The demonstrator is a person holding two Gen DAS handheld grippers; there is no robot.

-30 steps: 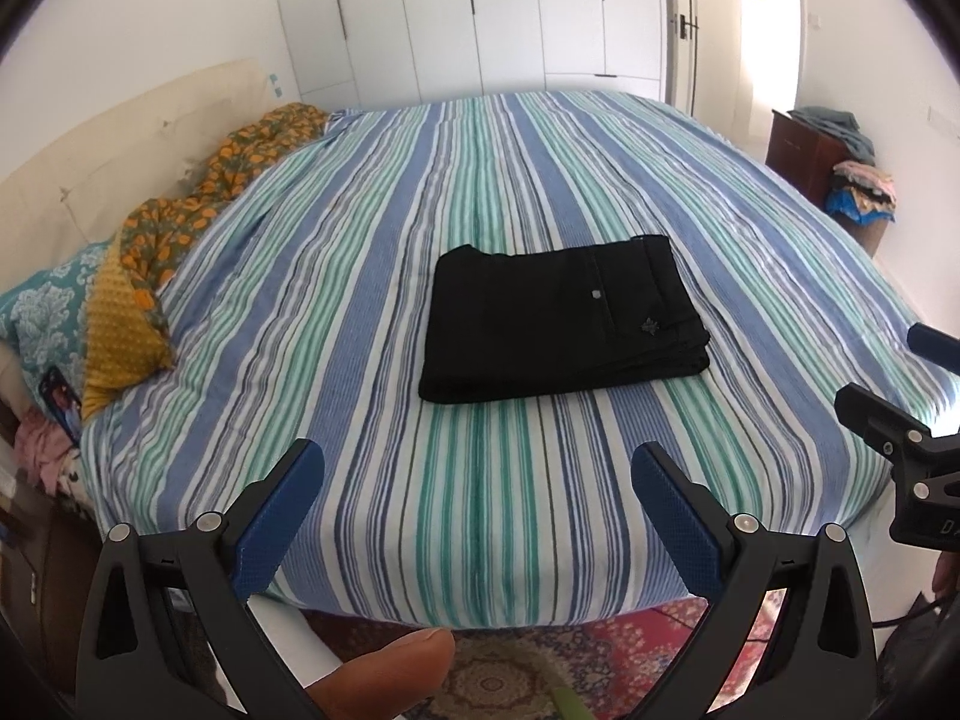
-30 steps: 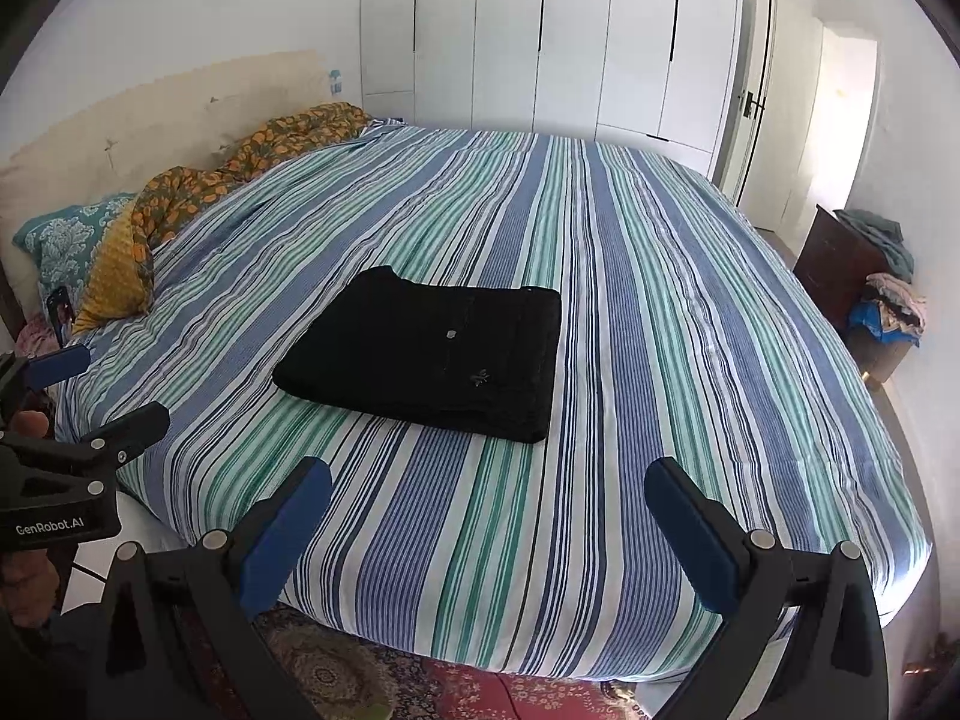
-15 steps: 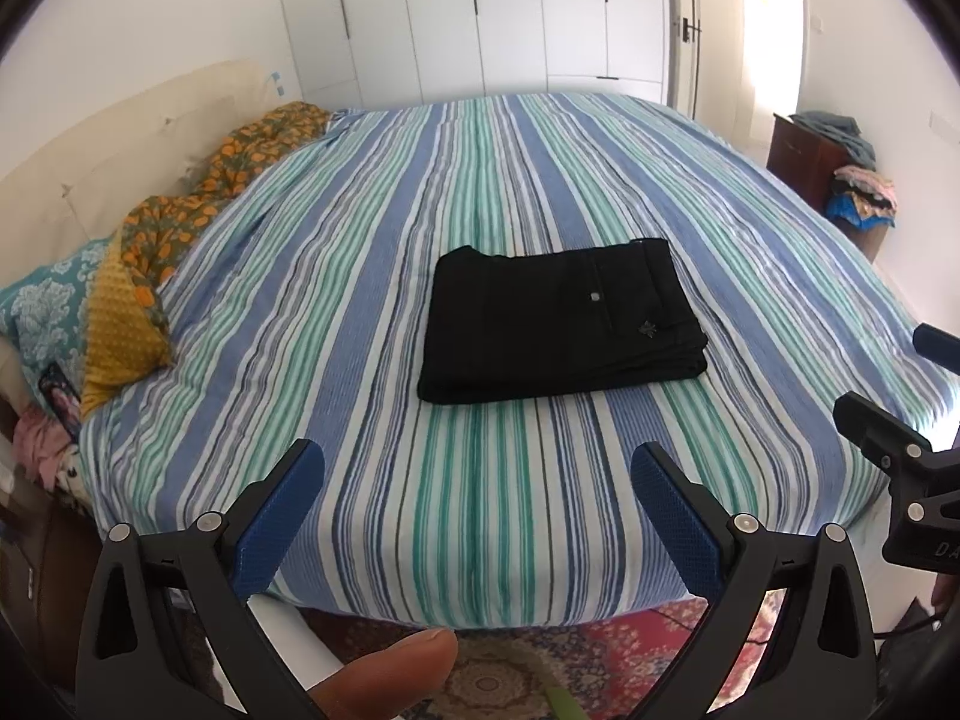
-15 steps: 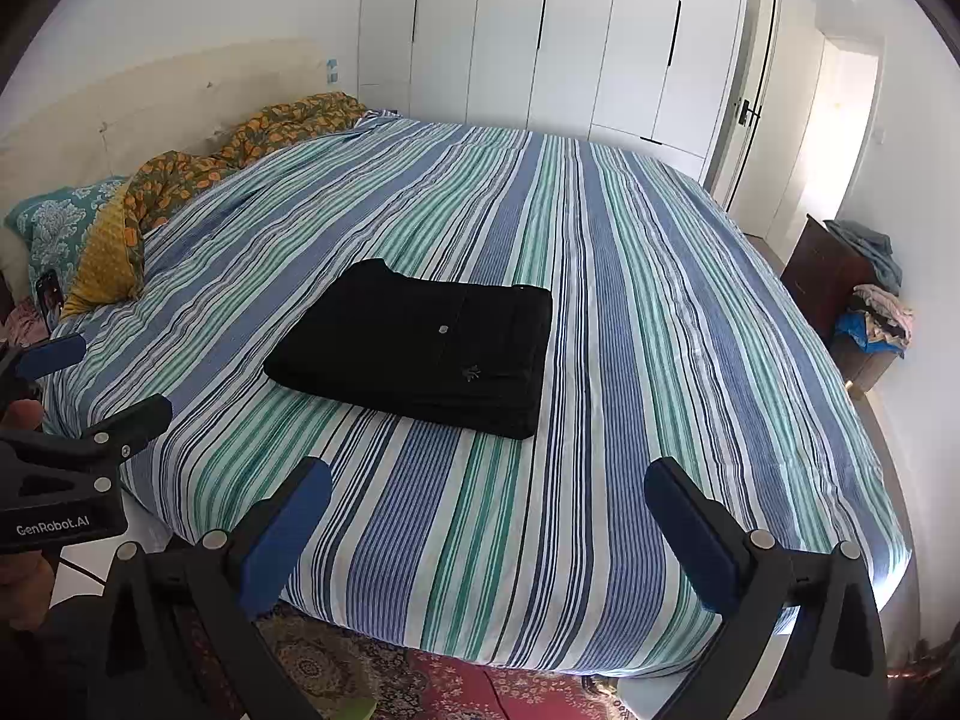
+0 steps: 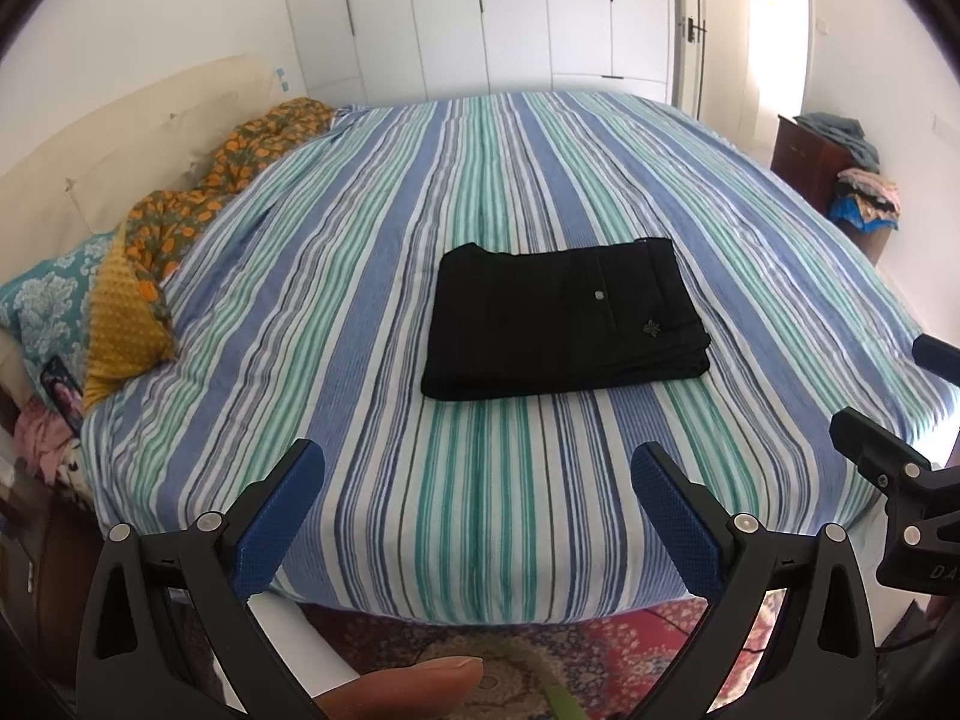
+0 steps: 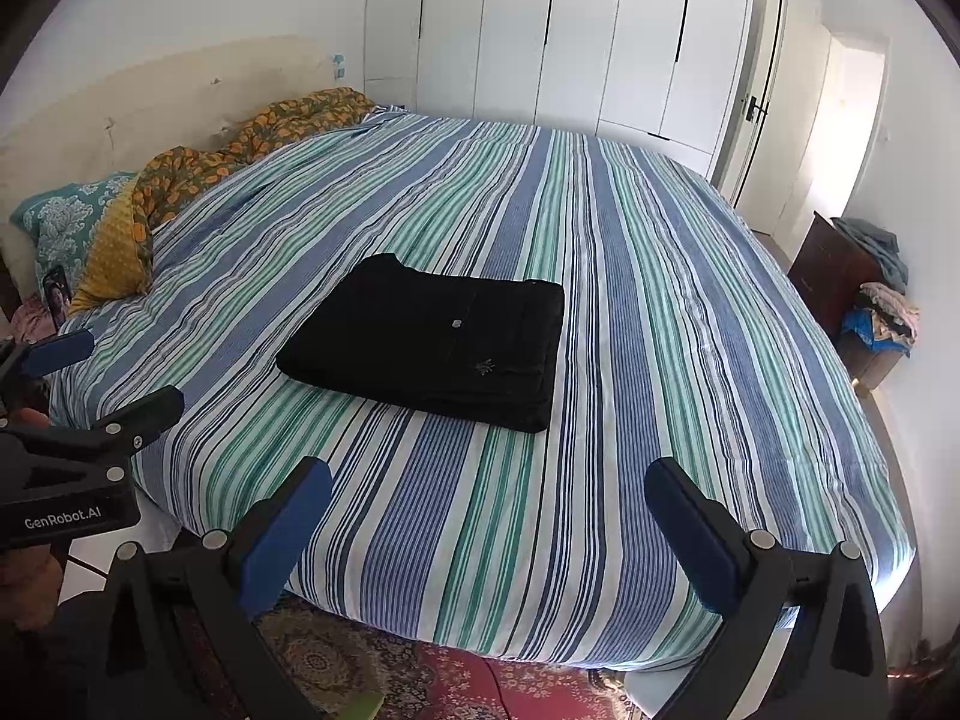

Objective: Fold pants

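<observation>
Trouble from here would most likely come from a careless re-grasp: a gripper catching only the top layer would drag the stack apart and undo the folds. Black pants (image 5: 564, 318) lie as a compact rectangle of stacked layers, a small button and an emblem facing up, near the middle of the striped bedsheet (image 5: 480, 480), at about 12 o'clock from both tools. Left gripper (image 5: 474, 504) and right gripper (image 6: 489, 519) hang released and empty beyond the bed's near edge, well apart from the cloth.
</observation>
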